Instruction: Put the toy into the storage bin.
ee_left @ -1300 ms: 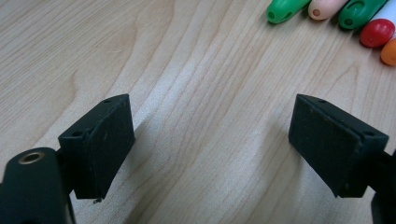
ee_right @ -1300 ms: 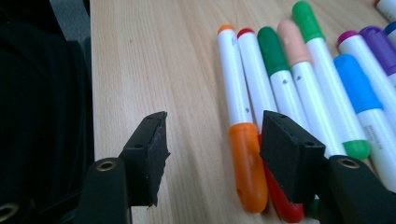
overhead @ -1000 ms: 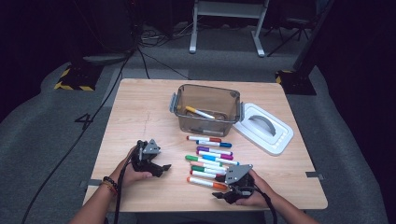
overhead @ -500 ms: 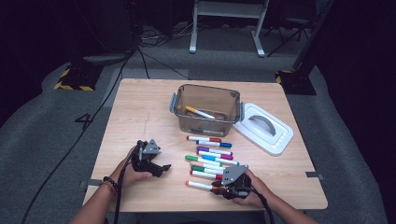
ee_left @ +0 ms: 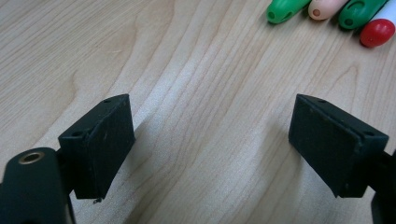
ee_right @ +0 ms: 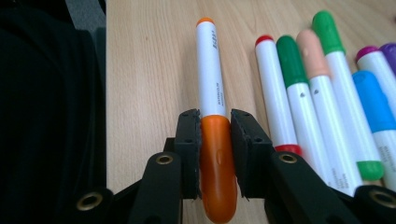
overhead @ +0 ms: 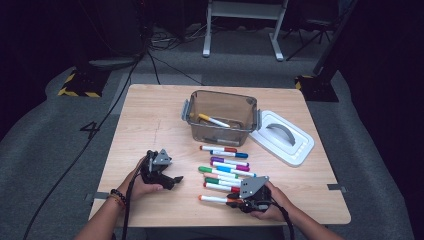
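on the near edge: right fingers clamp the orange marker

at the near edge of the surface [overhead: 150, 115], the right gripper [ee_right: 215, 140] has its fingers [ee_right: 189, 149] pressed on the orange cap of the orange marker [ee_right: 211, 88]. they have just closed on it. the marker lies flat on the wood, its white barrel pointing away from the gripper, the nearest of the loose markers [overhead: 225, 162] to the person. in the high view the right gripper [overhead: 240, 202] sits at the marker's [overhead: 212, 198] capped end, with the right hand [overhead: 272, 202] behind it.

just beside it lie a red marker [ee_right: 275, 107], then a green marker [ee_right: 303, 107], roughly parallel, not touching the fingers.

the left gripper [ee_left: 212, 140] rests low over bare wood with its fingers [ee_left: 100, 140] wide apart and nothing between them; marker caps show at the far corner of its view. in the high view the left gripper [overhead: 172, 181] lies well left of the marker rows.

farther back stand an open bin [overhead: 222, 137] holding a yellow marker [overhead: 214, 120], and its white lid [overhead: 282, 137] beside it.
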Demonstrator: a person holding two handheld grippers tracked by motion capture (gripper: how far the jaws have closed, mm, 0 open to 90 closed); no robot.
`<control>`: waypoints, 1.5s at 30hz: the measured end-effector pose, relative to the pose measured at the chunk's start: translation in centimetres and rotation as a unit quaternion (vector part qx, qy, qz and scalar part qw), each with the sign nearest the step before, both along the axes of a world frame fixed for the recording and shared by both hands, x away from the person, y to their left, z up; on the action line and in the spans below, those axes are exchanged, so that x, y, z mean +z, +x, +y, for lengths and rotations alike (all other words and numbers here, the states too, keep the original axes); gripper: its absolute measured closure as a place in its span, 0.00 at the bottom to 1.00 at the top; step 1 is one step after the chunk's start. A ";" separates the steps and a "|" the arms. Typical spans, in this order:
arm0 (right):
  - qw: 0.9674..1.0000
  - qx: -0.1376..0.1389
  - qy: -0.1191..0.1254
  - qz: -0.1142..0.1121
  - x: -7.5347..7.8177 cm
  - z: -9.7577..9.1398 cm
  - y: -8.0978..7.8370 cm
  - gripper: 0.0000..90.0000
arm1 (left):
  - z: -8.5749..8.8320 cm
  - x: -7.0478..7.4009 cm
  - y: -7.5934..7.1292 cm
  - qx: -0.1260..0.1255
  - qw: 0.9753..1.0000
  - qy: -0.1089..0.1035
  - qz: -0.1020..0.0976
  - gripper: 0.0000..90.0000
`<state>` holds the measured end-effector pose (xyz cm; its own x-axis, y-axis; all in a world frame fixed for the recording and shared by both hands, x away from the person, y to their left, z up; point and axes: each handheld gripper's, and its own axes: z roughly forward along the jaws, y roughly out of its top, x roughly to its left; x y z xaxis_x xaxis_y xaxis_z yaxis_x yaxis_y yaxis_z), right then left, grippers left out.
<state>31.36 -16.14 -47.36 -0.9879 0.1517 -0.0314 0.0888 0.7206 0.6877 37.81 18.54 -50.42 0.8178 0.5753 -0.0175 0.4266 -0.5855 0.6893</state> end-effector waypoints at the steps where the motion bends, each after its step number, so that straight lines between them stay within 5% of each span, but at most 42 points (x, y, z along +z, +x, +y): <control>1: 1.000 0.002 0.005 -0.001 0.3 -0.1 0.0 0.83 | 0.0 0.0 0.0 0.000 1.000 0.000 0.000 0.16; 14: 0.996 -0.010 0.062 -0.058 5.6 -1.4 1.8 0.83 | 0.0 0.0 0.0 0.000 1.000 0.000 0.000 0.16; 29: 0.990 -0.059 0.085 -0.100 11.7 -1.8 9.1 0.83 | 0.0 0.0 0.0 -0.001 1.000 0.001 0.000 0.16; 36: 0.989 -0.078 0.068 -0.107 13.2 -1.1 12.8 0.83 | 0.0 0.0 0.0 -0.001 1.000 0.001 0.000 0.16; 45: 0.991 -0.098 0.024 -0.083 12.0 0.7 17.3 0.83 | 0.0 0.0 0.0 -0.001 1.000 0.001 0.000 0.16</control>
